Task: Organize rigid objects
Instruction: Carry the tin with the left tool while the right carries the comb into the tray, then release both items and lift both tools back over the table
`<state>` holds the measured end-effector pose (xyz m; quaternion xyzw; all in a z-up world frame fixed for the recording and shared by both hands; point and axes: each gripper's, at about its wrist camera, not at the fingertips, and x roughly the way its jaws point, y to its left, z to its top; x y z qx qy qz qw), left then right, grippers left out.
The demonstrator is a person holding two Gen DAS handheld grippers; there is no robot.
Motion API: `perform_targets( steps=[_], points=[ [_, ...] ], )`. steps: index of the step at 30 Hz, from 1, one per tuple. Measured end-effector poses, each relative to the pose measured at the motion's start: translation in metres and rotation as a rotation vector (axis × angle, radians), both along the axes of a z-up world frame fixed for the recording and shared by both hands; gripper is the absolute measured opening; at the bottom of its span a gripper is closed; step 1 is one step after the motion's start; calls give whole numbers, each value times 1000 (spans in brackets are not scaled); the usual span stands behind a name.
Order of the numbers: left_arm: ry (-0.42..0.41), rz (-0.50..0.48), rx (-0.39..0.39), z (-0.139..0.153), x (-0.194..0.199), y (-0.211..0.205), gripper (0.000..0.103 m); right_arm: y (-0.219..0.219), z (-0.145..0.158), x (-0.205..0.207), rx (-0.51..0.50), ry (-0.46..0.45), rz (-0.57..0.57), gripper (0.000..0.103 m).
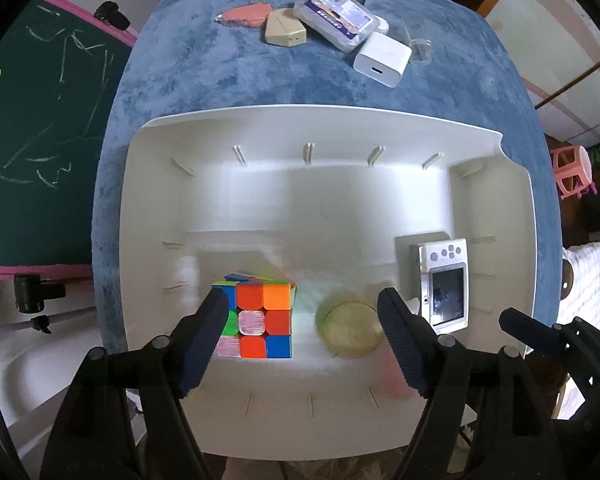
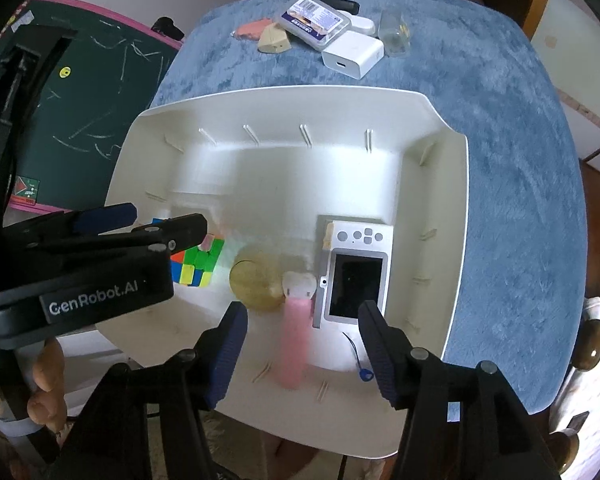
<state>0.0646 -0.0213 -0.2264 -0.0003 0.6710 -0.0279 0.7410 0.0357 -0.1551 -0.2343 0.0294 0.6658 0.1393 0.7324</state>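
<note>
A white plastic bin (image 1: 324,124) (image 2: 456,216) sits on the blue tablecloth. Inside lie a Rubik's cube (image 1: 260,320) (image 2: 198,266), a round yellowish disc (image 1: 350,330) (image 2: 256,280), a small white digital camera (image 1: 446,284) (image 2: 356,272) and a pink tube with a white cap (image 2: 294,340), blurred. My left gripper (image 1: 300,340) is open over the bin, above the cube and disc; it also shows in the right wrist view (image 2: 156,224). My right gripper (image 2: 300,352) is open above the pink tube, holding nothing.
At the table's far edge lie a white charger block (image 1: 382,60) (image 2: 352,56), a clear plastic case with a barcode label (image 1: 338,14) (image 2: 312,20), a beige piece (image 1: 286,28), an orange-pink piece (image 1: 246,16) and a clear small container (image 2: 394,32). A green chalkboard (image 1: 40,140) stands left.
</note>
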Motion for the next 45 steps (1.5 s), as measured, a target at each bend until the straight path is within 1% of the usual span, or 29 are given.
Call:
perform_targets(
  steps=[6,21,28,33,36,40,45],
  points=[
    [1,19,6,1,1,3,80,-3,2,2,4,-11,-9,59],
    [-20,16,27,10,4,-3,80,-10,8,8,18,-39,-29,59],
    [-42,27,25,20,6,-7,80,-15,9,10,30,-45,-29,59],
    [-67,41,13,31,9,-10,80,-19,15,14,28,-69,-19,59],
    [-93,53,12,40,15,-12,80,-26,25,17,22,-109,-23,59],
    [-154,63,9,62,23,-17,80,-42,39,23,39,-161,-42,59],
    [-235,68,10,91,37,-23,80,-60,50,33,77,-187,-64,59]
  ],
)
